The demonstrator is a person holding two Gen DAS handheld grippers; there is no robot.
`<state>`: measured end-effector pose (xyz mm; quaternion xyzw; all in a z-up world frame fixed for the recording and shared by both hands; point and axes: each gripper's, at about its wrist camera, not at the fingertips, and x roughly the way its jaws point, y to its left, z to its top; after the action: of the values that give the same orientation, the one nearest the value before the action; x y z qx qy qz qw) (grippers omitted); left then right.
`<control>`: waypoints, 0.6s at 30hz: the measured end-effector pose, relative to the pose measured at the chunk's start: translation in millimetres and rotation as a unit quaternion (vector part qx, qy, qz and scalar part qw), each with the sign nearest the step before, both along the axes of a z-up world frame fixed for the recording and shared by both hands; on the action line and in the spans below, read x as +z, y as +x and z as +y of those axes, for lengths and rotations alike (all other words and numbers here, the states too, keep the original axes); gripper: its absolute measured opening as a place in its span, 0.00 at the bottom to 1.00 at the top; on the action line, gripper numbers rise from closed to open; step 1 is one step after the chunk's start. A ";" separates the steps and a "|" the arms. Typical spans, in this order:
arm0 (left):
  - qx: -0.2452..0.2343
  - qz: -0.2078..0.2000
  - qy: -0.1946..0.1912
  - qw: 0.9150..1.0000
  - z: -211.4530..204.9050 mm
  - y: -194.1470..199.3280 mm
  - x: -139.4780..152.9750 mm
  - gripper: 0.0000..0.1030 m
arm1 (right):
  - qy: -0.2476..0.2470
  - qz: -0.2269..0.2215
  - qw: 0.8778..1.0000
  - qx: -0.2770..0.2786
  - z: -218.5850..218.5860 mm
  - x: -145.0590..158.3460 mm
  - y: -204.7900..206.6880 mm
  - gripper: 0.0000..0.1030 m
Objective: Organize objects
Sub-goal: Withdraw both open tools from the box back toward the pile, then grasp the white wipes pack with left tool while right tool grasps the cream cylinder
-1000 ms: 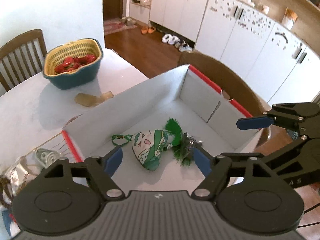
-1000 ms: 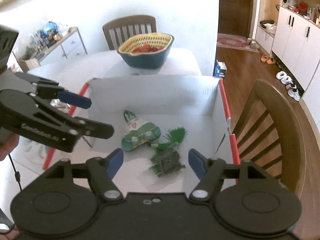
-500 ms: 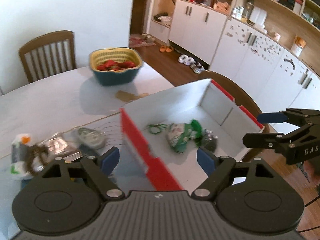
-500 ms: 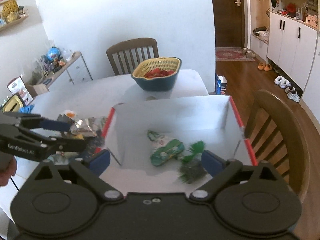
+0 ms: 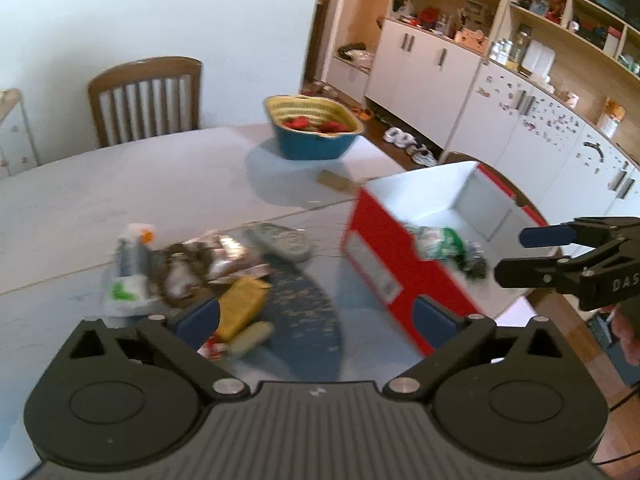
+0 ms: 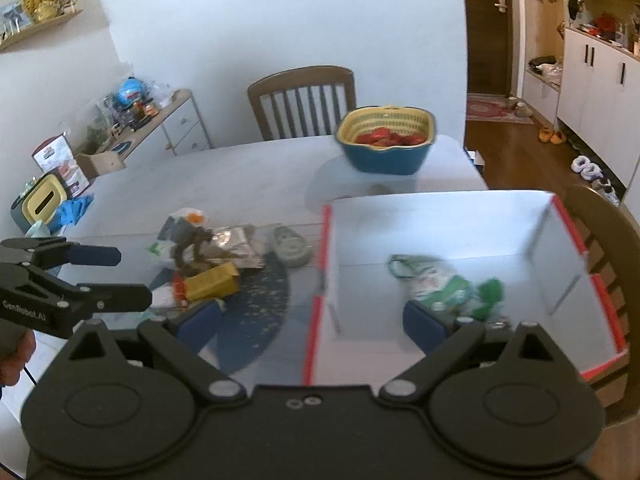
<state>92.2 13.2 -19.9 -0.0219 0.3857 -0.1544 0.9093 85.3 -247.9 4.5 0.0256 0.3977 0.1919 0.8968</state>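
Observation:
A red-and-white open box (image 5: 380,256) (image 6: 440,216) stands at the table's right end. A green-and-white pouch (image 5: 436,240) (image 6: 432,280) and a dark green tuft lie inside it. Left of the box is a pile with a yellow packet (image 5: 240,308) (image 6: 212,282), foil wrappers (image 5: 224,252) and a grey oval case (image 5: 284,240) (image 6: 290,246). My left gripper (image 5: 316,316) (image 6: 96,276) hovers near the pile, its jaws opening with nothing between them. Above the box's near-left corner my right gripper (image 6: 312,320) (image 5: 524,254) stands open and empty.
A blue basket (image 5: 316,132) (image 6: 386,140) with a yellow liner and red items sits at the table's far side. One wooden chair (image 6: 302,100) stands behind the table, another (image 6: 600,232) right of the box. A dark blue mat (image 6: 260,300) lies under the pile.
Both grippers have drawn back from inside the box and shifted left, and their jaws stand wider. The pile of packets has come into both views. The pouch stays in the box.

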 end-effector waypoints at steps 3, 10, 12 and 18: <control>0.007 -0.042 0.019 0.999 19.9 -8.5 -2.8 1.00 | -0.004 0.002 1.000 0.000 20.6 -1.8 -0.5 0.95; -0.016 -0.015 0.023 0.999 58.4 -1.2 -11.2 1.00 | -0.013 0.014 1.000 0.005 68.5 -11.3 3.8 0.95; -0.015 -0.010 0.022 1.000 68.3 2.9 -14.6 1.00 | -0.020 0.018 1.000 0.008 82.3 -16.3 6.6 0.95; 0.017 -0.010 0.050 0.999 99.1 20.8 -30.1 1.00 | -0.036 0.031 0.999 0.022 118.1 -39.9 16.1 0.94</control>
<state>113.0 112.3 -50.0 0.0190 0.3835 -0.1199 0.9155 101.4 -129.8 -35.3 -0.0097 0.4321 0.1961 0.8802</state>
